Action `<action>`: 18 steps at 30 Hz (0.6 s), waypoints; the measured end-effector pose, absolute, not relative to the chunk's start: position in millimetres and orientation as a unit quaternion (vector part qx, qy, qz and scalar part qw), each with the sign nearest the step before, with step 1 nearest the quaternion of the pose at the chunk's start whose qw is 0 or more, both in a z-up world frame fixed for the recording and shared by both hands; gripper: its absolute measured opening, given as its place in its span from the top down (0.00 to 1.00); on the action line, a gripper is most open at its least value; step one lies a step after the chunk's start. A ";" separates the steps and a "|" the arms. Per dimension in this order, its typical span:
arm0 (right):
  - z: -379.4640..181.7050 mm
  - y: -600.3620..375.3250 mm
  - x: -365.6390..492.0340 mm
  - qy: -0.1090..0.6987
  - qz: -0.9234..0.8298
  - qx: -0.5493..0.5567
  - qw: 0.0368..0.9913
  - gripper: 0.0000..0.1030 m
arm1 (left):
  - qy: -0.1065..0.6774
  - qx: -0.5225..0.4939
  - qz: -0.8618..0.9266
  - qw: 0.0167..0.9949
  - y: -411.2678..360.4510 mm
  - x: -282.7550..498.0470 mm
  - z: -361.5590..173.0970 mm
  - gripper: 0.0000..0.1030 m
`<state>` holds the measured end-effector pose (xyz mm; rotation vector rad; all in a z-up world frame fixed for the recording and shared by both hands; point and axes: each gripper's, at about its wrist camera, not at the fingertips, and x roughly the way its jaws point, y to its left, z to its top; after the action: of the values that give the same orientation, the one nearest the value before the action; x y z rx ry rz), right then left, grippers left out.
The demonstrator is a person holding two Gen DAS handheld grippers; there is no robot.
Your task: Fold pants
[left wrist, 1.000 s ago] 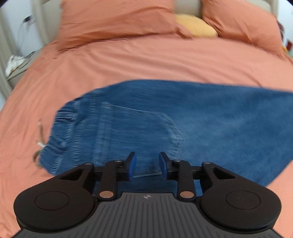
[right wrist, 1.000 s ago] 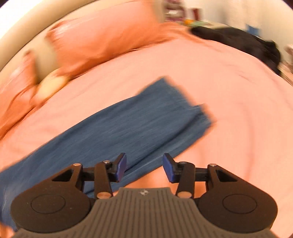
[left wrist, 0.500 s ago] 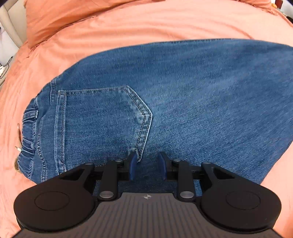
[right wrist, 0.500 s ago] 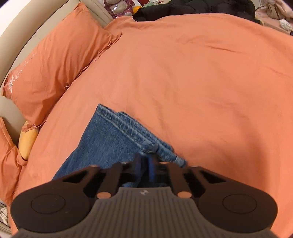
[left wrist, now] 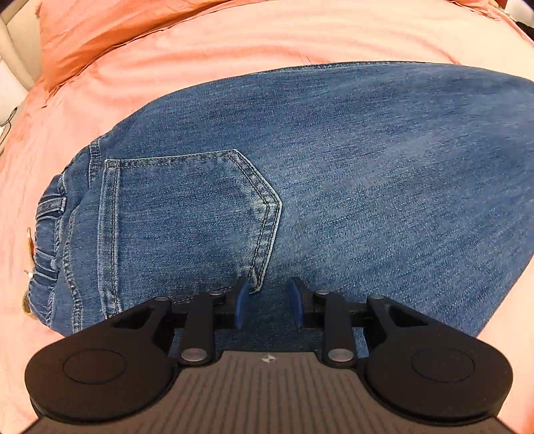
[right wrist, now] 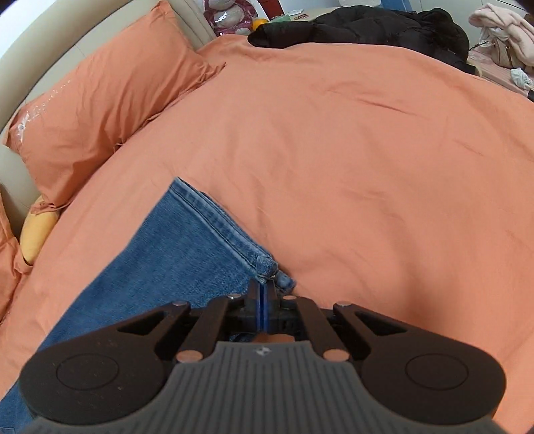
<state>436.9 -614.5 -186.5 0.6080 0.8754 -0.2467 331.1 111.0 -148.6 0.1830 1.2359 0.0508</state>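
The right gripper (right wrist: 263, 302) points steeply down toward the bed, its jaws brought fully together; the blue pads meet in a thin line. Their tips sit right at the near corner of the pants' hem (right wrist: 267, 267), where the folded denim bunches into a small lump. Whether cloth is actually pinched between the pads cannot be told, since the tips hide the contact. From that corner the hem runs up and to the left as a stitched double edge, and the pant leg spreads back toward the lower left under the gripper body.

The left gripper (left wrist: 268, 302) is tipped even more steeply down, hovering low over the seat of the pants (left wrist: 333, 173). Its jaws stand partly apart, with denim showing in the gap and neither pad pressing on it. The left pad (left wrist: 241, 302) lies just beside the lower corner of the back pocket (left wrist: 187, 220). The waistband (left wrist: 46, 233) is at the far left, gathered and rumpled.

The pants lie flat across the orange bedsheet (right wrist: 367, 150). Beyond, an orange pillow (right wrist: 110, 100) rests against the headboard, a yellow cushion (right wrist: 35, 233) tucked below it, and a black jacket (right wrist: 367, 26) lies at the bed's far edge.
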 end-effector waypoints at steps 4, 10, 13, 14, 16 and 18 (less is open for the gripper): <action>-186.7 -606.1 443.4 0.436 -0.126 0.258 0.853 1.00 | 0.580 0.082 0.009 0.811 115.3 324.1 -138.1 0.66; -182.5 -607.7 440.2 0.439 -0.116 0.287 0.844 0.50 | 0.569 0.076 -0.039 0.818 96.1 331.7 -111.2 0.66; -181.8 -612.4 437.5 0.435 -0.111 0.314 0.836 0.48 | 0.556 0.089 -0.075 0.823 66.7 347.3 -97.5 0.66; -180.2 -612.6 437.7 0.435 -0.118 0.309 0.838 0.48 | 0.551 0.100 -0.089 0.824 54.4 353.9 -93.6 0.66; -171.2 -607.1 441.4 0.432 -0.114 0.259 0.857 0.48 | 0.543 0.117 -0.116 0.824 27.9 370.7 -88.8 0.66; -161.5 -602.8 448.9 0.432 -0.089 0.216 0.871 0.48 | 0.533 0.133 -0.142 0.823 0.1 386.5 -87.6 0.66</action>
<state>448.9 -602.8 -161.5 0.4525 0.9022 -0.1851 386.5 0.1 -87.6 0.2822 1.1336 -0.3017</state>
